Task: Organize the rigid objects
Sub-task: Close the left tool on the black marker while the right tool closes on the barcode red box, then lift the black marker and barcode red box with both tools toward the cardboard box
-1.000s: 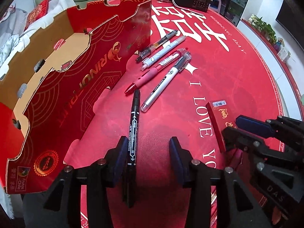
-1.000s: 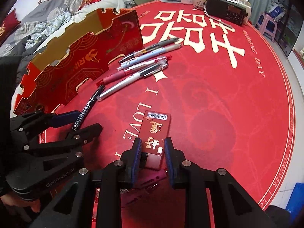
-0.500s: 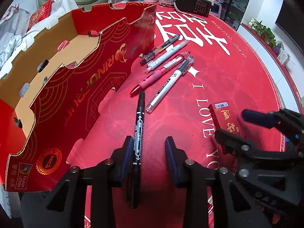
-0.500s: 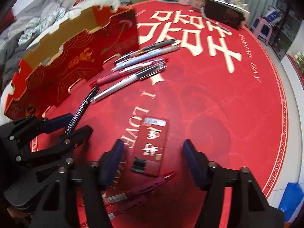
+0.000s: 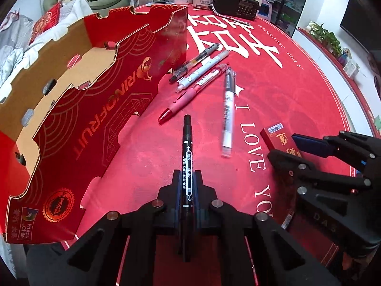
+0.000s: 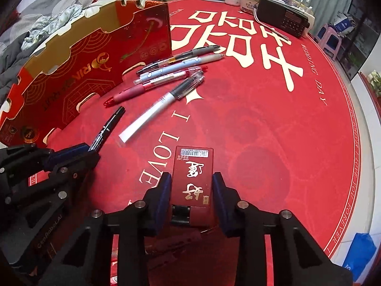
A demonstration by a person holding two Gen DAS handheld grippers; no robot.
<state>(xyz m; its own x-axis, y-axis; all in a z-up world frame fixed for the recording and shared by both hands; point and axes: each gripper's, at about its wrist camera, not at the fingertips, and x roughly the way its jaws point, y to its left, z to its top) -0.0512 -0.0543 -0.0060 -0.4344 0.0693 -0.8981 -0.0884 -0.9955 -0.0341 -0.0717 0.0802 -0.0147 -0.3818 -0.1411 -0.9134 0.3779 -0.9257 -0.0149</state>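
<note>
My left gripper (image 5: pixel 187 178) is shut on a black marker (image 5: pixel 187 147) that points forward over the red tablecloth; it also shows in the right wrist view (image 6: pixel 104 133). My right gripper (image 6: pixel 191 186) is open, its jaws on either side of a small red box (image 6: pixel 193 174) with gold writing that lies on the cloth; I see a narrow gap on each side. The box also shows in the left wrist view (image 5: pixel 278 138). A white pen (image 5: pixel 228 109) lies apart from three pens (image 5: pixel 197 76) grouped near the big red cardboard tray (image 5: pixel 100 100).
A black radio (image 6: pixel 283 19), jars and small bottles stand at the table's far edge. A pink pen (image 6: pixel 171 240) lies under my right gripper. Clothes and cushions lie beyond the tray on the left.
My left gripper closed on the black marker. The white pen rolled away from the other pens. My right gripper opened wide, then narrowed around the red box.
</note>
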